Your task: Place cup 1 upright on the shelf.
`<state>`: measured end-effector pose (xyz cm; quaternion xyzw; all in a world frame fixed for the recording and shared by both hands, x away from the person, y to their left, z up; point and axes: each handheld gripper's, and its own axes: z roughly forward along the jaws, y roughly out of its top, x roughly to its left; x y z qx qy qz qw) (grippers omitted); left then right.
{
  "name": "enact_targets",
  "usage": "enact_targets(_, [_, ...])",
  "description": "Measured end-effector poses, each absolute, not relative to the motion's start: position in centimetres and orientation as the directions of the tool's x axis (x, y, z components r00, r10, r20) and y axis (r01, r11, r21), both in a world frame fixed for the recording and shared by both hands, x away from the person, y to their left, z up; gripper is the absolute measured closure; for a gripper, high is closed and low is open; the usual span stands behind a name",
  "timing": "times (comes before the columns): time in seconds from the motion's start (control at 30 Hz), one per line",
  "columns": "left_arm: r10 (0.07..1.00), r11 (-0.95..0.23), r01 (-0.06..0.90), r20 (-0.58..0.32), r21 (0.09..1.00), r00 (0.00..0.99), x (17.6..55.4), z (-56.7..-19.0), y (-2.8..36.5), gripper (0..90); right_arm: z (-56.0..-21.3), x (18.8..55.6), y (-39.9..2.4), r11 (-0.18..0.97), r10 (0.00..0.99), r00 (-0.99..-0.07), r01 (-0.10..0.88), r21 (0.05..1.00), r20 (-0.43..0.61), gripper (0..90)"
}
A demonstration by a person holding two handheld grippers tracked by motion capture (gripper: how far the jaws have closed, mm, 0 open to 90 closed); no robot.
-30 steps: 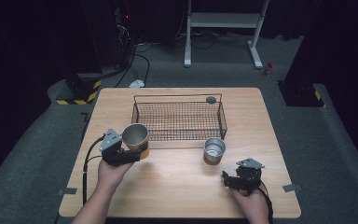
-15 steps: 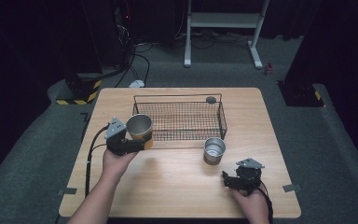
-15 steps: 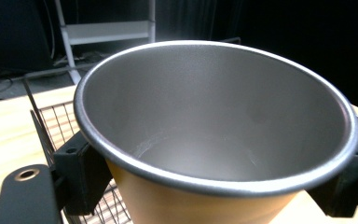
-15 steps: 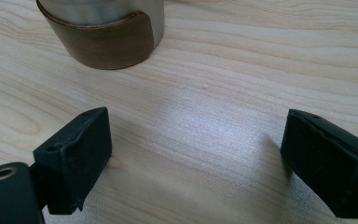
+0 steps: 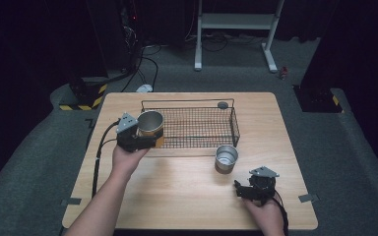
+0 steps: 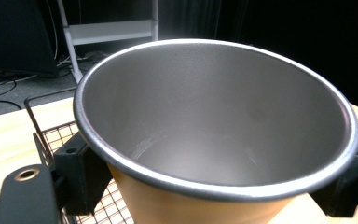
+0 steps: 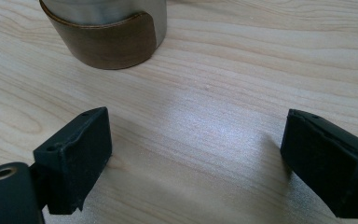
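Left gripper: closed on the orange-sided metal cup, its two black jaws pressing the cup's outer wall from opposite sides, as the left gripper view shows.
Orange-sided metal cup: held upright and off the desk, at the near left corner of the wire basket; its open mouth faces up and the inside looks empty in the left gripper view.
Left hand: wrapped around the gripper body from the near side, forearm coming in from the bottom edge.
Right gripper: jaws spread wide with nothing between them, only bare wood in the gap in the right gripper view.
Right hand: low over the near right part of the desk, gripper pointed toward the middle.
Second metal cup: standing upright on the desk just in front of the basket's near right corner, near the right gripper but apart from it; its brown lower band shows in the right gripper view.
Wire basket: rectangular, black, on the far half of the desk, its mesh floor bare.
Small dark round object: at the basket's far right rim; too small to name.
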<state>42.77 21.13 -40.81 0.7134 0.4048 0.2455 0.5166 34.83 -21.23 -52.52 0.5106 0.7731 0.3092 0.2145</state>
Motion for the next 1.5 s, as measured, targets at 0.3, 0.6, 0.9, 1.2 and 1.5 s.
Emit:
enact_targets(0.3, [0.833,-0.14,0.32,-0.064,0.937,0.55,44.7,-40.6,20.6,15.1,-52.5,34.8,-21.2,0.289,0.921,-0.389,0.655,0.698,-0.017,8.7])
enact_targets(0.6, [0.842,-0.121,0.334,-0.081,0.935,0.533,46.7,-40.8,20.3,15.1,-52.5,34.8,-21.2,0.29,0.921,-0.389,0.655,0.698,-0.017,8.7])
enact_targets(0.9, [0.855,-0.117,0.351,-0.086,0.929,0.512,48.2,-41.5,20.1,15.1,-52.5,34.8,-21.2,0.29,0.921,-0.389,0.655,0.698,-0.017,8.7])
enact_targets(1.2, [0.866,-0.13,0.373,-0.078,0.919,0.493,49.4,-42.2,19.4,15.1,-52.5,34.8,-21.2,0.289,0.921,-0.389,0.656,0.697,-0.016,8.6])
enact_targets(1.5, [0.869,-0.125,0.411,-0.1,0.903,0.485,50.3,-43.6,18.5,15.1,-52.5,34.8,-21.2,0.288,0.921,-0.39,0.656,0.697,-0.014,8.7])
